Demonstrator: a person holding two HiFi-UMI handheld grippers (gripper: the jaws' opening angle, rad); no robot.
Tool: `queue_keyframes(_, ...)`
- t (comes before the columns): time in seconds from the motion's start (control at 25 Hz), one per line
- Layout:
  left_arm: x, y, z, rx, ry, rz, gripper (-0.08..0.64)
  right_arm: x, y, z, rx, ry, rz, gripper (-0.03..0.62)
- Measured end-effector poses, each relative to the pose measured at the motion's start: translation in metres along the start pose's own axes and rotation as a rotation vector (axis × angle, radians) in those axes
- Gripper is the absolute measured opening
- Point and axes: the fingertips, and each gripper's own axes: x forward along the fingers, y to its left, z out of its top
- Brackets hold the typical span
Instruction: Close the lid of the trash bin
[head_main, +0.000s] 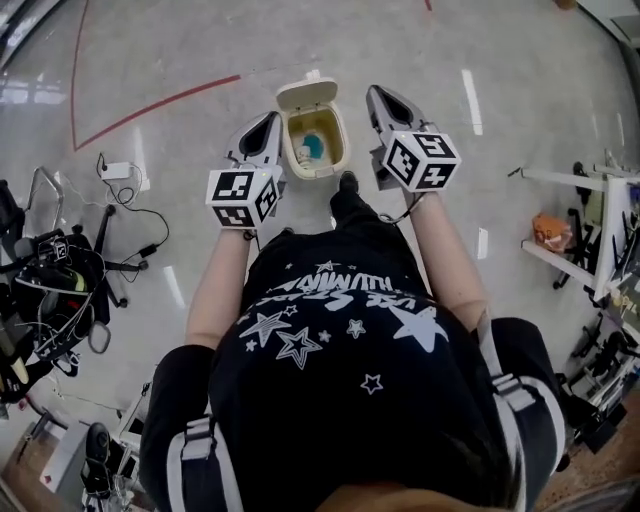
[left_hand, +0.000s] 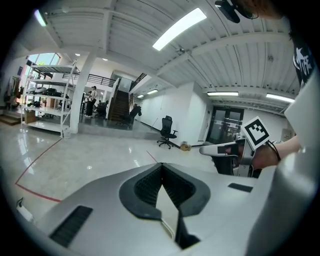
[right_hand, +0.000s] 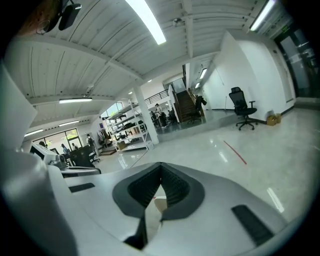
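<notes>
One glossy floor (head_main: 180, 60) carries the small cream trash bin (head_main: 343, 145) just ahead of the person's shoe (head_main: 347, 181). Its lid (head_main: 305, 95) stands swung back, and a blue item (head_main: 312, 146), perhaps rubbish, lies inside. The left gripper (head_main: 271, 120) and right gripper (head_main: 376, 95) flank it, both clenched on nothing.

The trash bin (head_main: 316, 171) stands on the floor (head_main: 500, 60), just beyond the person's shoe (head_main: 347, 182). Its lid (head_main: 306, 95) is raised at the bin's far side, and some item (head_main: 312, 146) lies inside. The left gripper (head_main: 268, 125) is just left of the bin and the right gripper (head_main: 380, 98) just right of it. A power strip (head_main: 118, 170) lies well to the bin's left, and a rack (head_main: 592, 232) stands well to its right.
</notes>
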Motion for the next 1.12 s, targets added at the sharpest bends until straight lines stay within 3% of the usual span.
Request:
queue_keyframes(0.32,0.059,-0.001,-0.004,-0.018,0.040,0.133,0.011,0.044,-0.069,0.016,-0.022,0.063,0.088,0.002)
queue_keyframes(0.6,0.085,0.016,-0.005,-0.036,0.040,0.241,0.011,0.091,-0.081,0.000,-0.035,0.141,0.191,0.002)
queue_keyframes(0.88,0.101,0.037,-0.031,-0.050,0.097,0.235,0.011,0.127,-0.072,-0.029,-0.031,0.211,0.201,0.002)
queue_keyframes(1.12,0.126,0.067,-0.052,-0.068,0.131,0.191,0.011,0.159,-0.074,-0.048,-0.027,0.245,0.143,0.002)
